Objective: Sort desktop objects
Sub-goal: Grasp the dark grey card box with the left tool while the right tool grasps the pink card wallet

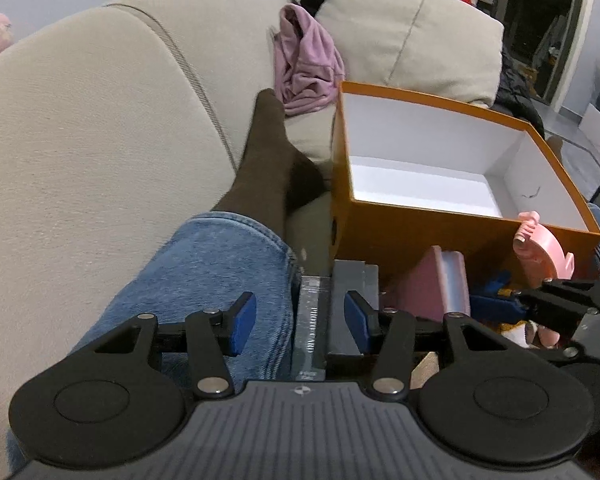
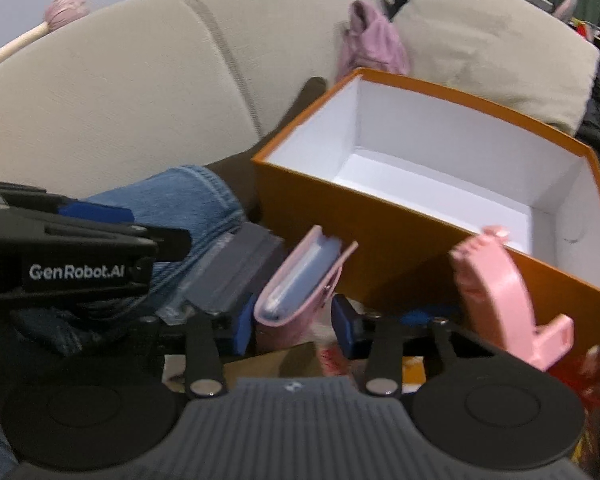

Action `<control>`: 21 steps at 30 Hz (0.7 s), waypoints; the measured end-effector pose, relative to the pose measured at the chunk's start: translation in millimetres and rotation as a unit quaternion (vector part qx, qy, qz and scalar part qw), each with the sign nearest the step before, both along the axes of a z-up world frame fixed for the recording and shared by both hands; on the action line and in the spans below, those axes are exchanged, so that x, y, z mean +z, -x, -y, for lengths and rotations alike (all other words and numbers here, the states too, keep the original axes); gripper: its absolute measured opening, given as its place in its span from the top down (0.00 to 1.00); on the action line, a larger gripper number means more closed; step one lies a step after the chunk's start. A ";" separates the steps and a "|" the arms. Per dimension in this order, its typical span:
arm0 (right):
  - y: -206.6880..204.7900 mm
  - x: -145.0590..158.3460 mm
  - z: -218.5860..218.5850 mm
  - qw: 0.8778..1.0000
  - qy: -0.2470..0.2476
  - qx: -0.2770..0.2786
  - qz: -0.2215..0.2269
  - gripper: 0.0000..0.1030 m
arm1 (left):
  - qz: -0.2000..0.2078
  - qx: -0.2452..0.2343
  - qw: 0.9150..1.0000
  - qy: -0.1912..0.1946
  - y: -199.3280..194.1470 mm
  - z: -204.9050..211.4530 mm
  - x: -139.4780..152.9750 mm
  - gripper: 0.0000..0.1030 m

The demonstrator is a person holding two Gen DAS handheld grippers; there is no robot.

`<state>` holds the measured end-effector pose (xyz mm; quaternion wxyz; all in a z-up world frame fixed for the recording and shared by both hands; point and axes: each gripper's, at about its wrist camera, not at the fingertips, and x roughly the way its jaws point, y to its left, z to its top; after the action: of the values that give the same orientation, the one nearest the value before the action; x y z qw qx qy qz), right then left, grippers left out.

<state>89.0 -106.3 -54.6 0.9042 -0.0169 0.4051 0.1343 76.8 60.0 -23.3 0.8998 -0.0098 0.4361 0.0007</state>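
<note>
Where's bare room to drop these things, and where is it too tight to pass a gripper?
The orange box is bare inside: its white floor is free wall to wall. In front of its near wall it is crowded: a grey case, a pink wallet and a pink tape dispenser sit packed together, with the left gripper and right gripper there too.

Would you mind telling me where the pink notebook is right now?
In the right wrist view, the pink notebook stands between the right gripper pads, beside the grey box and in front of the orange box.
</note>
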 end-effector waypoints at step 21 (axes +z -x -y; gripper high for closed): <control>-30.9 -12.6 78.2 0.965 -0.206 -0.073 -0.143 0.61 | -0.079 -0.069 0.993 0.057 -42.1 17.1 -33.0 0.44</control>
<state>119.9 -184.5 -67.2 0.8283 0.2185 0.4940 0.1489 118.9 42.9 -56.3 0.8586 -0.0313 0.5045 -0.0857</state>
